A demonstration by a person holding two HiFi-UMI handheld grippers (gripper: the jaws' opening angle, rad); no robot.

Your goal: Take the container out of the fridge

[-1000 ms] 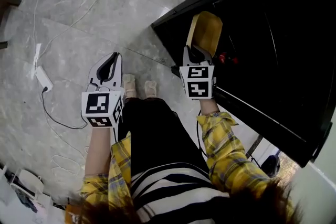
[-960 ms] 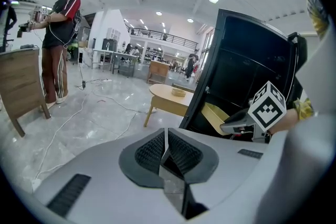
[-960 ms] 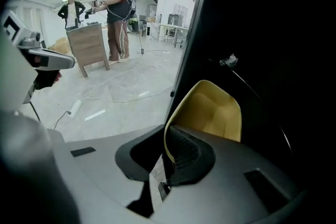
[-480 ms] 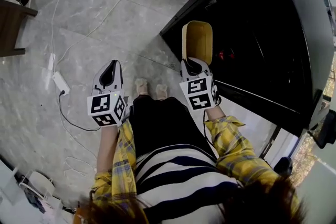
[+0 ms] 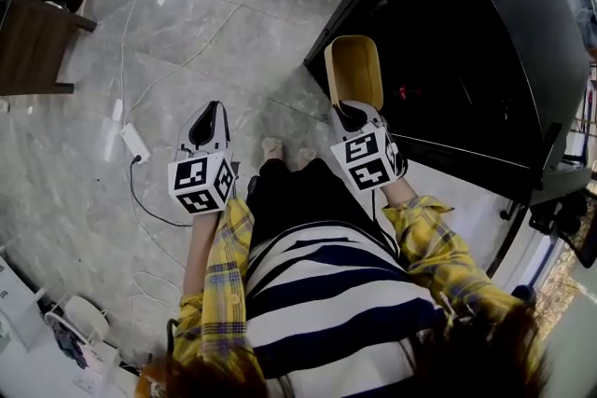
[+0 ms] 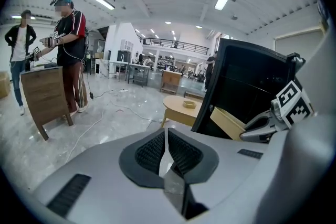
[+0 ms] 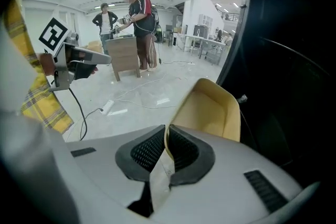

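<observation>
Several cables [image 5: 123, 75] crossed marble floor [image 5: 187, 23]; fridge [image 5: 466, 42] at right; right gripper [image 7: 165, 139] clamped yellow container [image 5: 354, 70] rim; left gripper [image 6: 165, 149] closed, empty, over open floor.

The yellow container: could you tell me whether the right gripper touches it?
Touching: the right gripper view shows the right gripper clamped on the yellow container.

We see the container [image 5: 354, 70], a pale yellow tub with rounded corners and its hollow side facing us. It hangs in the air, its near rim pinched between the jaws of the right gripper [image 5: 348, 113]. It tilts up and away from that grip. It sits outside the black fridge [image 5: 466, 33], just in front of its dark face.
</observation>
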